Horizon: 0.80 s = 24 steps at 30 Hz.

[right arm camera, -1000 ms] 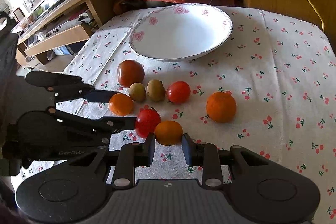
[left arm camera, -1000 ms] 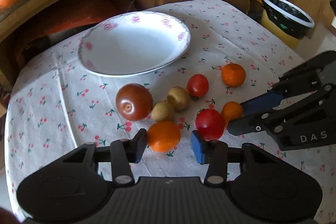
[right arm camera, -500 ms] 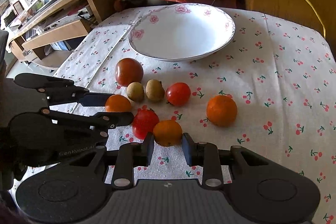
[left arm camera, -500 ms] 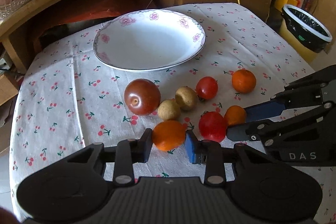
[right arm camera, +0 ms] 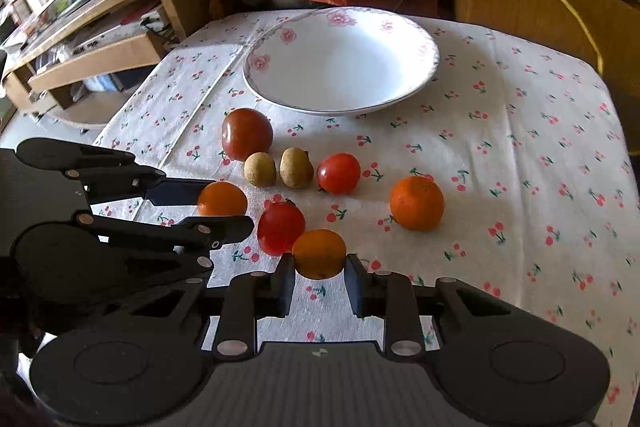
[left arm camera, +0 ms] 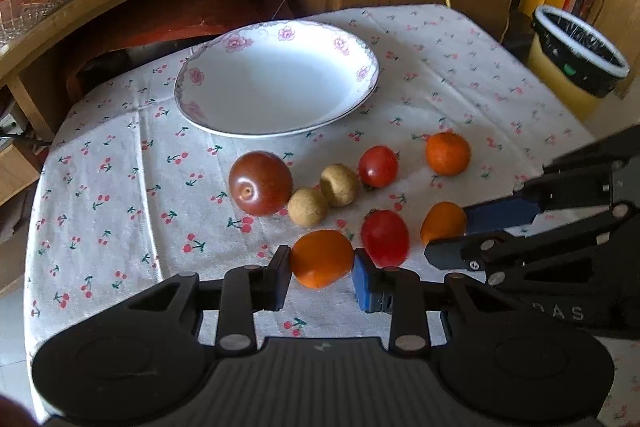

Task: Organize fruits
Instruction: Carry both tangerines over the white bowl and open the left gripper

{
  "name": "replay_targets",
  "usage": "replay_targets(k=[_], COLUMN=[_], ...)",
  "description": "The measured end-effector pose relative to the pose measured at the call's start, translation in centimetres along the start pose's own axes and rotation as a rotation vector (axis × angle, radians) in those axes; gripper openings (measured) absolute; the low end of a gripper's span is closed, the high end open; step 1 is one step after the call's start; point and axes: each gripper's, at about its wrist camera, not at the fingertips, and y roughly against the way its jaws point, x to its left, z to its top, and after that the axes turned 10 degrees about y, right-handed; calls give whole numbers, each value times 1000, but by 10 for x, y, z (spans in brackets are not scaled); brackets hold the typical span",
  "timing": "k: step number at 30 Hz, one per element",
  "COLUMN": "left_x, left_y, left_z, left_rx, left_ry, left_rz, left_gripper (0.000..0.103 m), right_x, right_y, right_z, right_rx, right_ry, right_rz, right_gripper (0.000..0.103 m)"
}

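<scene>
Left wrist: right gripper (left arm camera: 442, 237) half hides an orange fruit (left arm camera: 440, 223).

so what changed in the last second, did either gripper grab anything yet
Both closed in. The left gripper narrowed from wide open onto its orange fruit; the right gripper tightened slightly around its own orange fruit. Neither fruit looks lifted. The bowl and the other fruits stayed put.

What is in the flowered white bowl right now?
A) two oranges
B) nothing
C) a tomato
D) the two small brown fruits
B: the bowl shows only bare white inside, and every fruit, like the big tomato, lies on the cloth in front of it.
</scene>
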Motion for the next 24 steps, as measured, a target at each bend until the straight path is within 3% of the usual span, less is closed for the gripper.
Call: replay_targets(k=[8,16,24], left_x=[1,22,20], left_y=[22,20,0], left_z=[6,46,74], left_rx=[-49,-106,-129], left_ry=[18,113,119], left_rz=[-45,-2,48], left_gripper=[40,40,40], right_x=[11,-2,-24], right_y=[26,14,-4], right_z=[16,57,74], right_rx=[-4,-71,-85], right_ry=[38,34,27], right_rz=[-86,-41,-53], right_gripper=[22,23,23])
